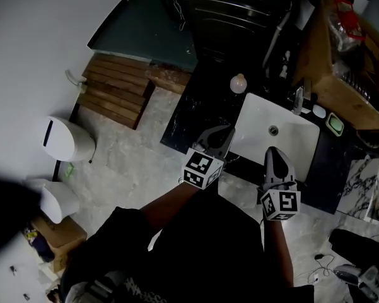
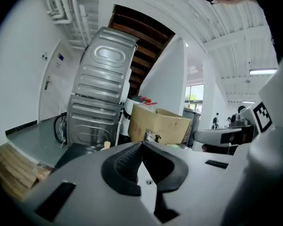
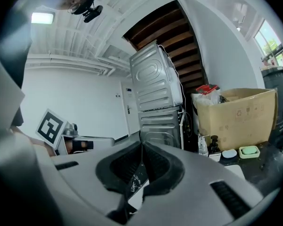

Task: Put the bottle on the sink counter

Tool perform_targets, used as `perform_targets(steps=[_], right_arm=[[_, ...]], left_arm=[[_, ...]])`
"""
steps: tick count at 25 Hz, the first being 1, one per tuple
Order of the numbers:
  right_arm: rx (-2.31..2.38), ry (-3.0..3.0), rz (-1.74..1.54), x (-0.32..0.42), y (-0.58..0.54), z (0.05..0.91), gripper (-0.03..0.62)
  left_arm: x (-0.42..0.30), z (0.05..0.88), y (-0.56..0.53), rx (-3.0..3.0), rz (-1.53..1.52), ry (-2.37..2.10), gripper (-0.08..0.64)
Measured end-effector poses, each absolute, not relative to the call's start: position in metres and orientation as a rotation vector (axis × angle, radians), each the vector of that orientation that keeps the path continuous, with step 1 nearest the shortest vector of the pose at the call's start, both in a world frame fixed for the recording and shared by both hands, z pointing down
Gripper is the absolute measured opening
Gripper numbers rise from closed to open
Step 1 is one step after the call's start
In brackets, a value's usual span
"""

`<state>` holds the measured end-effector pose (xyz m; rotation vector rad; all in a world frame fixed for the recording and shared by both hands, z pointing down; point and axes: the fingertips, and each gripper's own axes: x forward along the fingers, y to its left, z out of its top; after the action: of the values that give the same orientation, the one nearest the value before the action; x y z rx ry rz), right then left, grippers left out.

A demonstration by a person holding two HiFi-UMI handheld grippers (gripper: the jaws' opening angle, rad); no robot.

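Left gripper (image 1: 226, 132): fingers closed tip to tip, nothing between them, held over the near edge of the dark counter (image 1: 198, 109) just left of the white sink basin (image 1: 293, 145). Right gripper (image 1: 273, 151): fingers likewise pressed together and empty, held over the near rim of the basin, to the right of the left gripper and apart from it. Bottle (image 1: 238, 83): pale, round-topped, upright on the dark counter, ahead of the left fingertips and slightly to their right, just beside the basin's far left corner; clear of both grippers. Faucet (image 1: 297, 100): at the basin's far rim, ahead of the right fingertips. Green soap dish (image 1: 335, 125): on the counter at the basin's far right corner, to the right of the right fingers. Cardboard box (image 1: 340, 74): open, behind the faucet, farther out than either gripper. Ribbed metal appliance stack (image 2: 101, 88): well beyond both sets of fingertips, left of the box. Wooden slat pallet (image 1: 113, 90): on the floor, far to the left of the left fingers.
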<state>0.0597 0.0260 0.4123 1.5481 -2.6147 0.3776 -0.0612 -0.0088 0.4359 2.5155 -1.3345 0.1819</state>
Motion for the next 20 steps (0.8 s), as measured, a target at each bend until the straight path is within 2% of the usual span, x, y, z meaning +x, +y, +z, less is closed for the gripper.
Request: perform_targets(steps=[12,20], right_arm=[[1.493,-2.694,0.302,0.092,0.164,0.377,0.040],[1.573,-2.638,0.300,0.102,0.209,0.369,0.039]], left_arm=[[-0.008,0.388,0.156,2.483,0.156,-1.606,0.017],[-0.003,0.379,0.195,2.552,0.112,-1.522,0.017]])
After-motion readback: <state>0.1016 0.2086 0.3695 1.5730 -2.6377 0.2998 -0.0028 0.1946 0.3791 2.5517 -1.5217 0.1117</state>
